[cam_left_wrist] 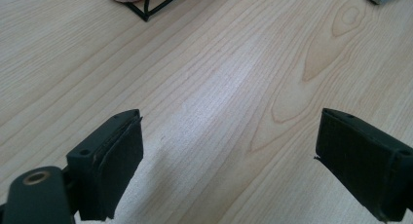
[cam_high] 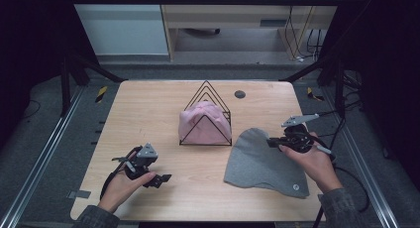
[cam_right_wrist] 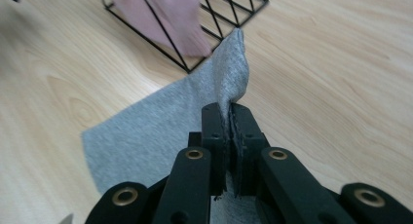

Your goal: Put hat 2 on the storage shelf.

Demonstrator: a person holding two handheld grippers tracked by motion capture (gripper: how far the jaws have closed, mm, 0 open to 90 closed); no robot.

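L tool (cam_left_wrist: 229, 151) gapes; R tool (cam_right_wrist: 229, 136) prob. clamped.

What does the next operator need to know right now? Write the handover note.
Right gripper: shut on the grey hat, pinching its top edge and lifting it off the table.
Left gripper: open, holding nothing, over bare wood.
Pink hat: already sits in the black wire rack.
Left: the grey hat lies mostly flat beside the rack; probably it goes in the rack next.

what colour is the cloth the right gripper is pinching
Grey: the cloth is plain light grey, best seen in the right gripper view, clamped in the right gripper.
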